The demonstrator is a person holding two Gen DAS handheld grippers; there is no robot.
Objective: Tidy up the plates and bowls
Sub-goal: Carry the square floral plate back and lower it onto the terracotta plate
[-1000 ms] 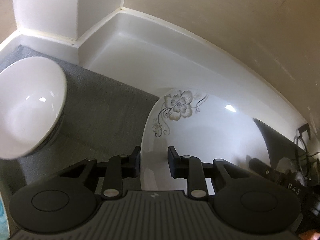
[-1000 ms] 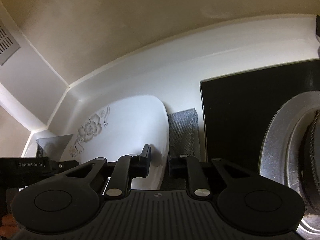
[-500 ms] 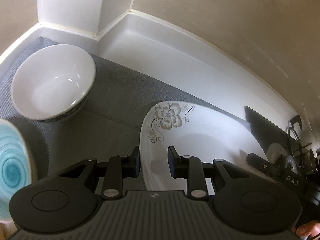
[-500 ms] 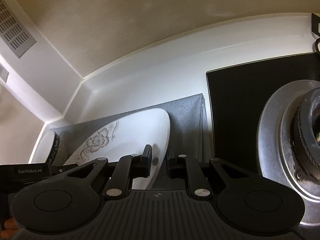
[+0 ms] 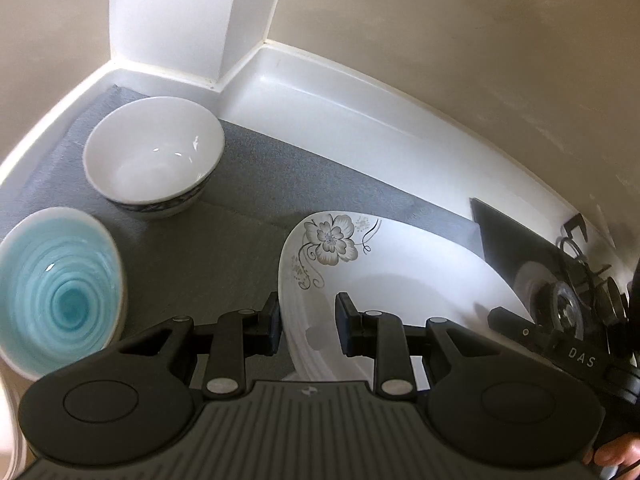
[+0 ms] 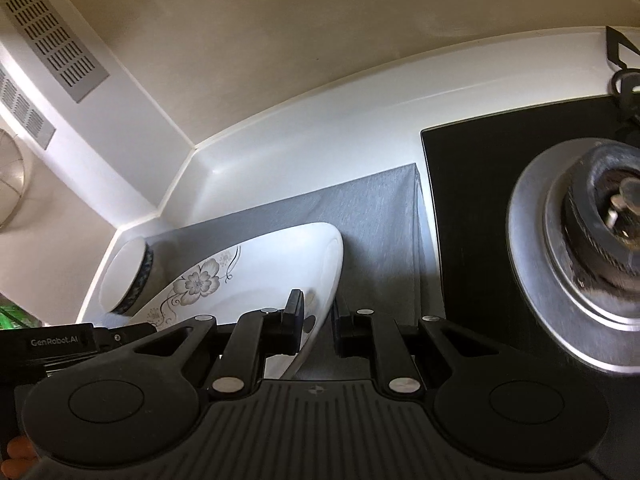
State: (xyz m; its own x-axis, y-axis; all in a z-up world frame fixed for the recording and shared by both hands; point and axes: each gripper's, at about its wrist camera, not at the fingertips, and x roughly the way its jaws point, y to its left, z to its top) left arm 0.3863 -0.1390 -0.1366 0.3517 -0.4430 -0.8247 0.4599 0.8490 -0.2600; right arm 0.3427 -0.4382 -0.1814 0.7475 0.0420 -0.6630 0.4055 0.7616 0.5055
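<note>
A white plate with a grey flower print [image 5: 400, 264] hangs tilted above the grey mat [image 5: 224, 248], held from both sides. My left gripper [image 5: 308, 322] is shut on its left rim. In the right wrist view the same plate [image 6: 256, 272] is seen edge-on, and my right gripper [image 6: 318, 318] is shut on its right rim. A white bowl with a dark patterned band [image 5: 152, 152] stands on the mat in the back corner. Nearer, at the left edge of the view, is a blue-glazed bowl [image 5: 56, 288]. The white bowl [image 6: 126, 276] also shows behind the plate.
White counter upstand and a beige wall [image 5: 440, 60] close off the back, with a white pillar [image 5: 180, 20] in the corner. To the right of the mat lies a black glass hob [image 6: 472, 184] with a steel burner [image 6: 592, 240]. A vent grille [image 6: 52, 32] sits high on the left.
Both grippers have drawn back and up with the plate, which now hangs over the mat rather than the white counter. The white bowl shrank into the corner and the blue bowl came into view.
</note>
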